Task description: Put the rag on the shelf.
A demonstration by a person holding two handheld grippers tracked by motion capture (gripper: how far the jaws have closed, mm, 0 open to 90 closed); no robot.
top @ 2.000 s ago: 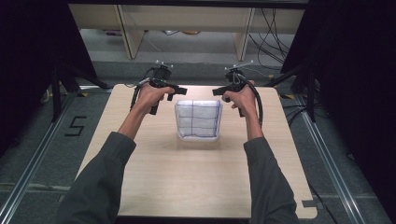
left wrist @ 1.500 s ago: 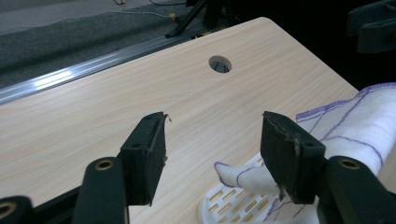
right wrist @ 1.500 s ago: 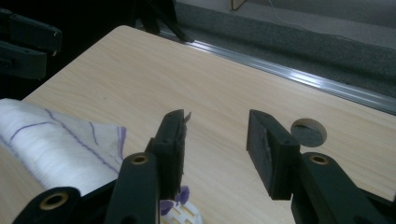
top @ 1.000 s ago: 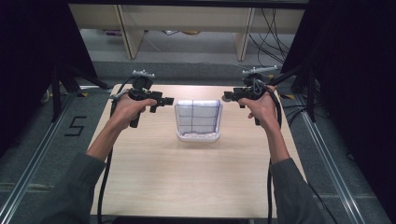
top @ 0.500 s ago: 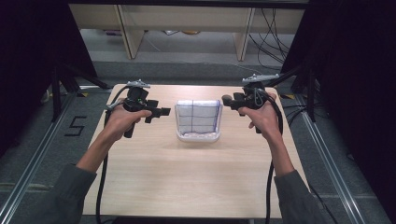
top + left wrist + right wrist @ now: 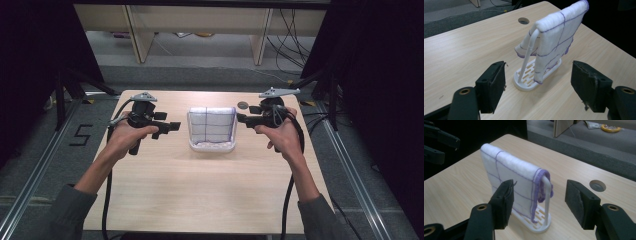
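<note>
White fluffy cloth with thin purple lines (image 6: 211,126) is seen in the high view hung over a white plastic rack (image 6: 212,147) in the middle of the pale wooden table (image 6: 200,200). The left gripper (image 6: 173,126) is held just to the left of it and the right gripper (image 6: 240,119) just to the right, and neither is touching it. In the left gripper view, the black jaws are spread wide with nothing between them; they have just been opening. The cloth (image 6: 556,37) is draped on the rack's white bar (image 6: 529,53), a little way ahead of the jaws. In the right gripper view, the jaws are also apart and empty, and have just been opening too. The purple-edged corner of the cloth (image 6: 541,185) hangs right between them, farther off. For a good grab, each top corner should be pinched at the same time, and the cloth should be lifted straight up so the light rack is not tipped over.
</note>
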